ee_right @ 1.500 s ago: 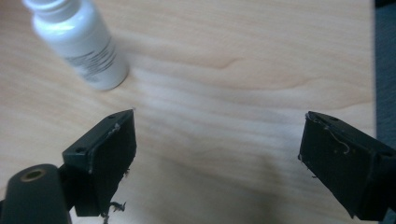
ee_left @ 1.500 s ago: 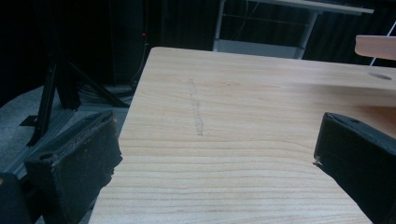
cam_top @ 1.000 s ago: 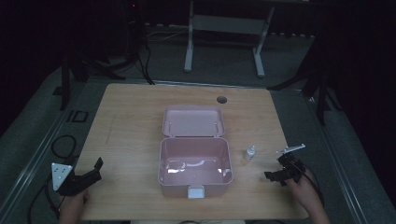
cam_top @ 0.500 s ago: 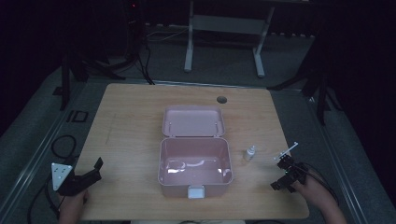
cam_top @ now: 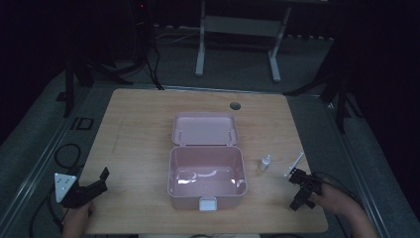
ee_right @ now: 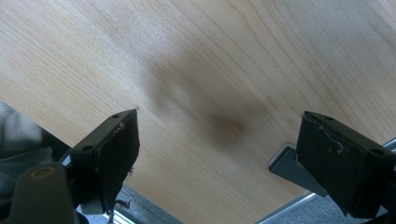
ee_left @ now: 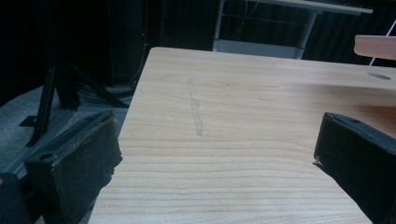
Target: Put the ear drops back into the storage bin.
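R tool [cam_top: 301, 190] seen wide open, nothing held, over table [cam_top: 138, 129] edge. Small bottle [cam_top: 266, 162] and white stick [cam_top: 295, 164] just fwd of it, apart. L tool [cam_top: 91, 187] wide open, empty; pink box [cam_top: 206, 171] well to its right.

Left gripper [cam_top: 94, 183] low at near-left, held in left hand [cam_top: 77, 220], jaws spread wide, nothing between them; grey three-cornered plate [cam_top: 63, 184] on top, cable trailing off to left. Right gripper [cam_top: 302, 191] at near-right, held in right hand [cam_top: 333, 201], forearm entering from bottom right. Its jaws parted wide in right gripper view [ee_right: 217, 154], pointing steeply down, nothing gripped.
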Tool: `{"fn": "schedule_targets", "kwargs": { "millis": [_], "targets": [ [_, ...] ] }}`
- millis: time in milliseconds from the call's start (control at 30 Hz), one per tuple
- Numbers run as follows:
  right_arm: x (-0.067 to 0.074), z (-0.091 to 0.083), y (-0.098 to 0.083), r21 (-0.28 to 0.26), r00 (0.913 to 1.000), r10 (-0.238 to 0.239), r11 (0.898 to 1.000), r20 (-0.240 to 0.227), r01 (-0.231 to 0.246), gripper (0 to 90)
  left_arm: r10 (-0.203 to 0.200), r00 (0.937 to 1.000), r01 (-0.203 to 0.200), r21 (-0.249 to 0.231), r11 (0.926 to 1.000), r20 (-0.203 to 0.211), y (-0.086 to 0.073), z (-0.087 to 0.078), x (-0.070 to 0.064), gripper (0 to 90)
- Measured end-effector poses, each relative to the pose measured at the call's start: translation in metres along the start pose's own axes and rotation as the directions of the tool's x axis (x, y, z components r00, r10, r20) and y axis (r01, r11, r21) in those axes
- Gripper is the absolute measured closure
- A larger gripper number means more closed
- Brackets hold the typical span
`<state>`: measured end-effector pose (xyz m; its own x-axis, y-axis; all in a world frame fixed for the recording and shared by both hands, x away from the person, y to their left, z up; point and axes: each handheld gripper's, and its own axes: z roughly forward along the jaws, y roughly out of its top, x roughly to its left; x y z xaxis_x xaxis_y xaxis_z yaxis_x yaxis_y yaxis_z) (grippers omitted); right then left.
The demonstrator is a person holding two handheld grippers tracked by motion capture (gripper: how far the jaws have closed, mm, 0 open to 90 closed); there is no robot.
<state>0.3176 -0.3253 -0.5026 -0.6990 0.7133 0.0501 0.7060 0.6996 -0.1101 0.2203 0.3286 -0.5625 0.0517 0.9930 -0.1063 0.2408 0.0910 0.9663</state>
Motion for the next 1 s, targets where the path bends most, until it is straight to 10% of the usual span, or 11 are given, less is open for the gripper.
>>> {"fn": "schedule_targets", "kwargs": {
  "millis": [1000],
  "targets": [
    [-0.014,-0.014,0.07,-0.021,1.0,0.003,1.0,-0.003,-0.003,12.6,-0.002,1.0,0.002,0.001,1.0,0.001,0.0,0.0,0.0,0.5]
  ]
}}
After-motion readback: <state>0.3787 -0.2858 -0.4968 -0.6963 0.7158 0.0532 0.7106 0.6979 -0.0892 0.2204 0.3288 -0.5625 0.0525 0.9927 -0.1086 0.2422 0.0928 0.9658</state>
